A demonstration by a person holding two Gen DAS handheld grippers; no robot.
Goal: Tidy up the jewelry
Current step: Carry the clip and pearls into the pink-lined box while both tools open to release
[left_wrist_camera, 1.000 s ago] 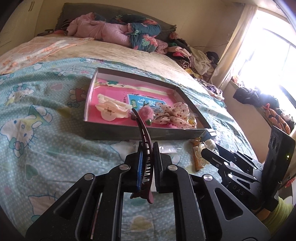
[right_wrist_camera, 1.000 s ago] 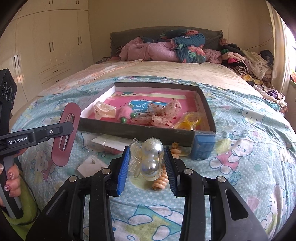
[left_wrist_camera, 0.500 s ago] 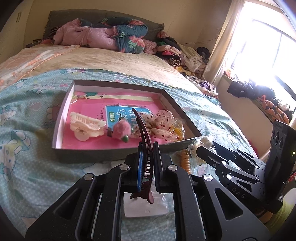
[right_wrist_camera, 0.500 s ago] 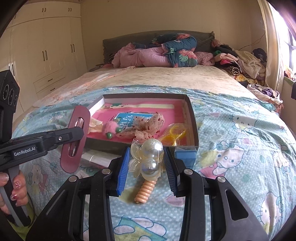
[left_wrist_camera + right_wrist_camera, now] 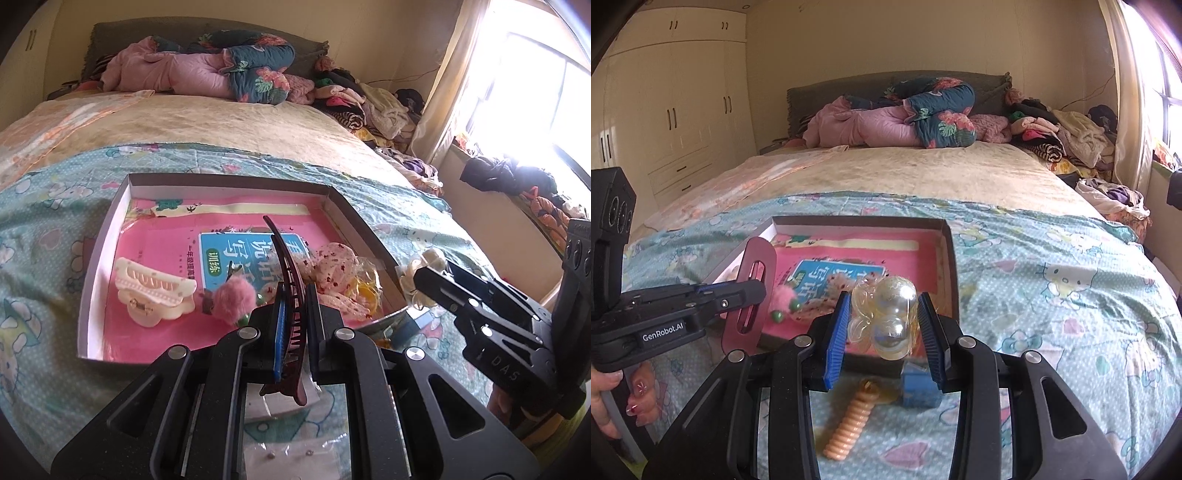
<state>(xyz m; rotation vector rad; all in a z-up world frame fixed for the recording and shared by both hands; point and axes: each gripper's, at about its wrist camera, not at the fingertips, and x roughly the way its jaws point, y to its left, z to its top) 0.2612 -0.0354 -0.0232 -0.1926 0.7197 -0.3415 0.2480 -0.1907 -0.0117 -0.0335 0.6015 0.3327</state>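
My left gripper (image 5: 293, 314) is shut on a long dark red hair clip (image 5: 286, 266), which stands on edge over the near rim of the shallow box (image 5: 96, 258). The same clip (image 5: 750, 295) shows broadside in the right wrist view, pinched by the left gripper (image 5: 753, 291). My right gripper (image 5: 882, 321) is shut on a clear pearly bead hair tie (image 5: 888, 314), held above the box's near right corner. The box (image 5: 951, 266), lined with a pink booklet, holds a cream claw clip (image 5: 155, 295), a pink pompom (image 5: 232, 297), a dotted fabric bow (image 5: 332, 273) and a yellow piece (image 5: 364, 290).
On the Hello Kitty bedspread (image 5: 1052, 295) before the box lie an orange spiral hair tie (image 5: 851, 421), a small blue box (image 5: 918, 386) and a clear packet of studs (image 5: 291, 458). Bedding and clothes are heaped at the headboard (image 5: 905, 118). A person's hand (image 5: 609, 398) grips the left handle.
Both grippers have moved forward and now reach over the box's near edge, each still holding its piece. The box looks larger and closer in both views.
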